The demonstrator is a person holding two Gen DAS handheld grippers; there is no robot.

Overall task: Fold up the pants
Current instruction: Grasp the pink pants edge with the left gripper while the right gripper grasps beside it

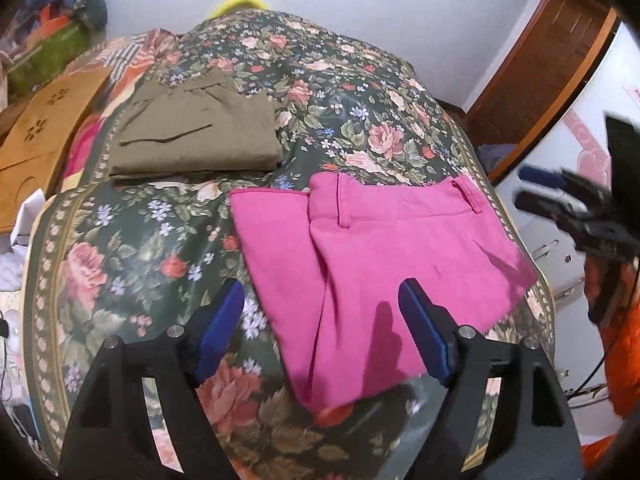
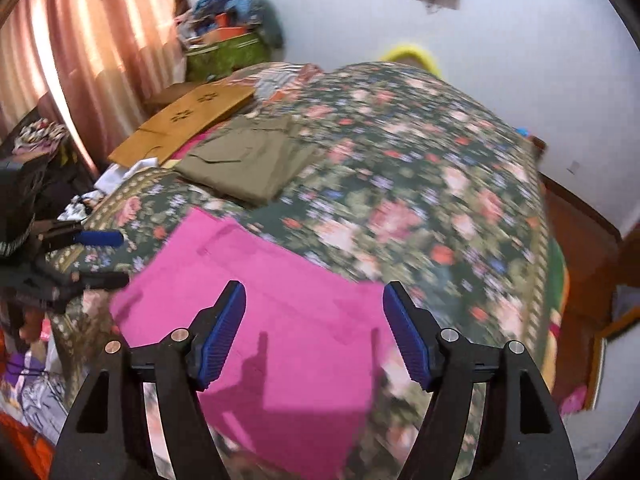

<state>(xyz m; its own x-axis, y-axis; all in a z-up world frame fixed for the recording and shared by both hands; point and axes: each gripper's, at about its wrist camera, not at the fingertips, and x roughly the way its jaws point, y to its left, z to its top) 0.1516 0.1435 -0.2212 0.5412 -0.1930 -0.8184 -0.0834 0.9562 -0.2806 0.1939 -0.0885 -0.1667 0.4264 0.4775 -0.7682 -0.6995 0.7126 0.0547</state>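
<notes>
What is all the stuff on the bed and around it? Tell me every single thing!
pink pants: one, bright pink, folded, near edge of the bed
olive pants: one, olive green, folded, farther back on the bed
bedspread: one, dark green with pink roses, covering the bed
cardboard sheet: one, tan with cut-out flower shapes, at the bed's left side
clutter pile: one, mixed blue, orange and green, far corner by the wall
curtain: one, pinkish striped, left of the bed
yellow object: one, behind the bed, mostly hidden
left gripper: one, black with blue pads, open above the pink pants
right gripper: one, same colours, open above the pink pants
</notes>
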